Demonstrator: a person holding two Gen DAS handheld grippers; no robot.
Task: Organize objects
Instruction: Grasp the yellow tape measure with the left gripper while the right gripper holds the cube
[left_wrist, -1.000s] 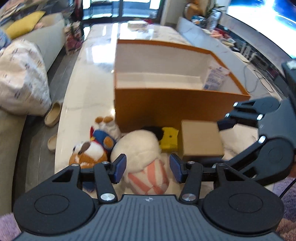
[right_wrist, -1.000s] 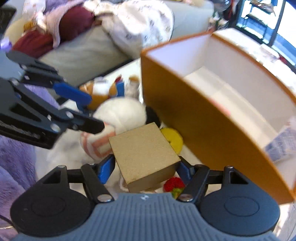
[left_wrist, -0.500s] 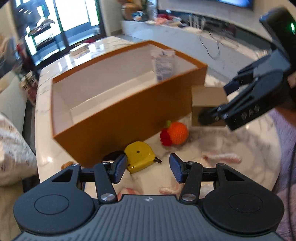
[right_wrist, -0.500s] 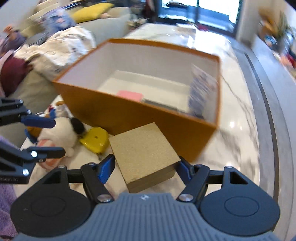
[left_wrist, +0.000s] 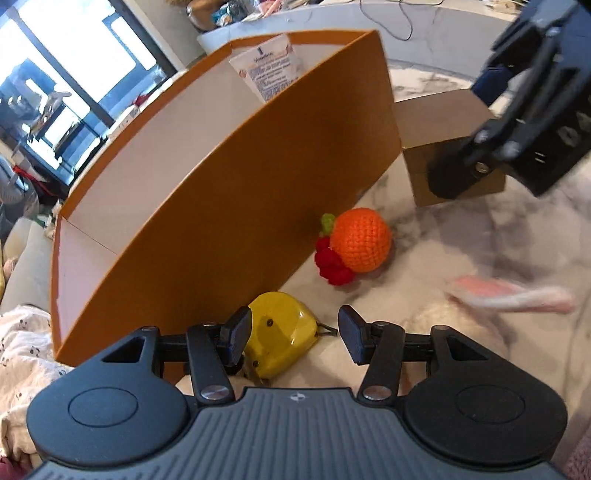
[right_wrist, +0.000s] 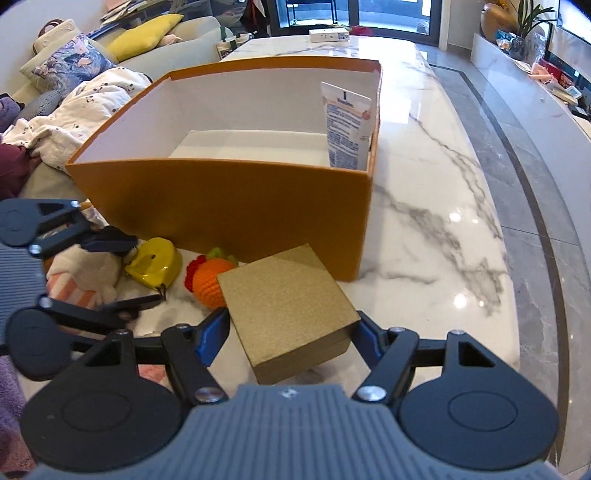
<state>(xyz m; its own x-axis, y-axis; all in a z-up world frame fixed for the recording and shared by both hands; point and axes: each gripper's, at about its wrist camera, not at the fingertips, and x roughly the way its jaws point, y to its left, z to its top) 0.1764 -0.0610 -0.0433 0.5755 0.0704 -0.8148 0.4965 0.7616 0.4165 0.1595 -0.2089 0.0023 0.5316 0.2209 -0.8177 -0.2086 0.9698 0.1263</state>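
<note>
Box (right_wrist: 288, 306) clamped, R fingers (right_wrist: 364, 341).

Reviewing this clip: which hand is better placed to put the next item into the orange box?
Right. The right gripper already clamps the cardboard box just in front of the orange box. The left gripper is open and holds nothing, with the yellow tape measure below it.

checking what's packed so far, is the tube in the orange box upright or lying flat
Upright: the tube stands on end, leaning against a corner of the orange box.
</note>
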